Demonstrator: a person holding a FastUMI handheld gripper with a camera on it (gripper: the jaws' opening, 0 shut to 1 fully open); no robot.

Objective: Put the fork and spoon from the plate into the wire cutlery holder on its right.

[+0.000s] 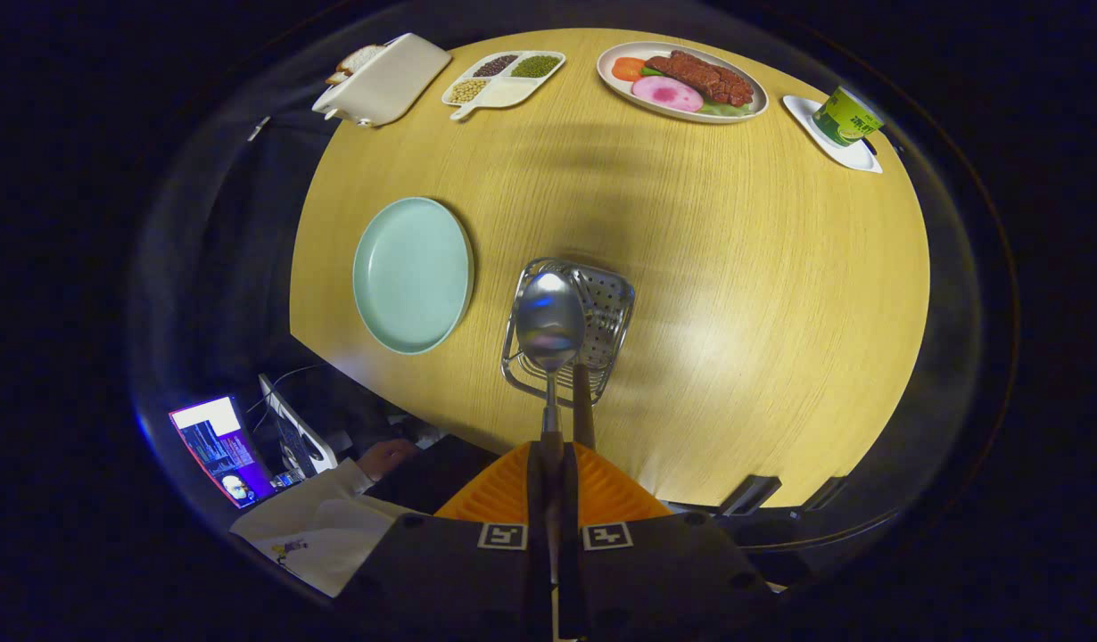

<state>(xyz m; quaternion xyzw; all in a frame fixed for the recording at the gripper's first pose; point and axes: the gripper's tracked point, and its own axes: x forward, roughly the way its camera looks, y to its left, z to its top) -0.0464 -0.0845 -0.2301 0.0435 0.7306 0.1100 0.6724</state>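
**deskwatcher:** Looking at the tongs (556, 446) first: they're being pressed together on the handle of the spoon (549, 323), with both fingers clamped against it. The spoon is being held out straight ahead of the fingers, bowl end forward, right over the wire cutlery holder (602, 308). Whether the bowl is touching the holder or just being hung above it can't be told.

**forkfan22:** And the fork? Is it being seen anywhere?

**deskwatcher:** A dark handle (583, 406) is being shown sticking out of the holder just beside the spoon's stem, but it can't be said for sure what it belongs to. The plate (412, 274) is pale green and is lying bare on the desk (762, 294), just to the left of the holder.

**forkfan22:** What else is being kept on that desk?

**deskwatcher:** Way beyond the holder, along the far edge, a white toaster (383, 80) with bread in it, a divided tray (504, 78) of beans and grains, an oval dish (682, 80) of meat and vegetables, and a green cup (845, 116) lying tilted on a white saucer (856, 153). Nearer, off the desk, a sleeve (317, 513) and hand are being seen next to a lit screen (220, 450).
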